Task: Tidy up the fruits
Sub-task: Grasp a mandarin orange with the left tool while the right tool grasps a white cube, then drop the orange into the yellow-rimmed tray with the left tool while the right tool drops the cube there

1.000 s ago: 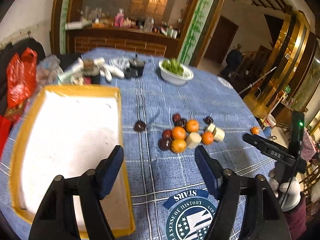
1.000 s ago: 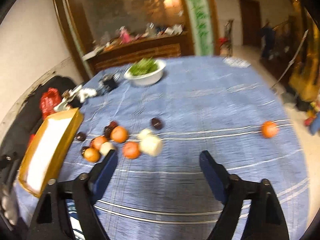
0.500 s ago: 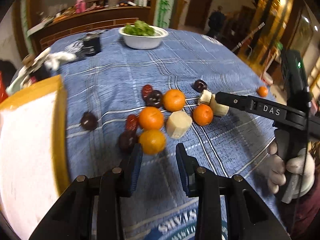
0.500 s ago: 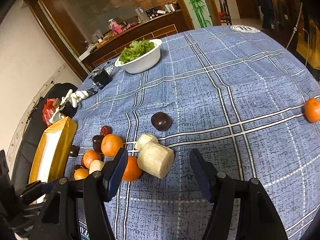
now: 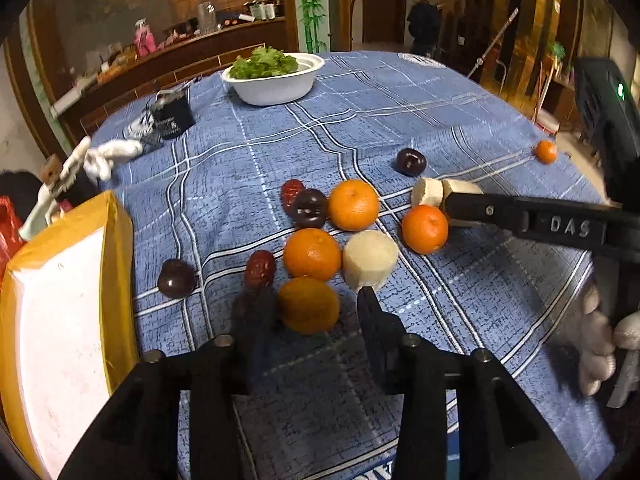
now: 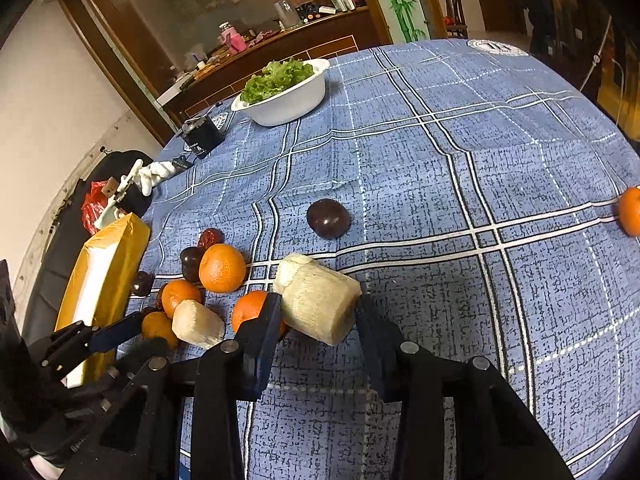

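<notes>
A cluster of oranges, dark plums, red dates and pale peeled chunks lies on the blue plaid tablecloth. My left gripper (image 5: pixel 308 312) has its fingers on either side of the nearest orange (image 5: pixel 309 305), still on the cloth; the left finger is blurred. My right gripper (image 6: pixel 318 312) has its fingers against a large pale chunk (image 6: pixel 320 300), also on the cloth. A yellow-rimmed white tray (image 5: pixel 116 240) lies to the left. A lone orange (image 6: pixel 630 210) sits far right.
A white bowl of lettuce (image 5: pixel 276 80) stands at the back. A black box (image 5: pixel 172 114) and white clutter (image 5: pixel 100 156) sit at the back left. The table edge curves away on the right. A lone plum (image 6: pixel 328 218) lies beyond the chunk.
Both grippers have moved forward and down into the fruit cluster. The left one has widened around the nearest orange; the right one has narrowed onto the large pale chunk.
</notes>
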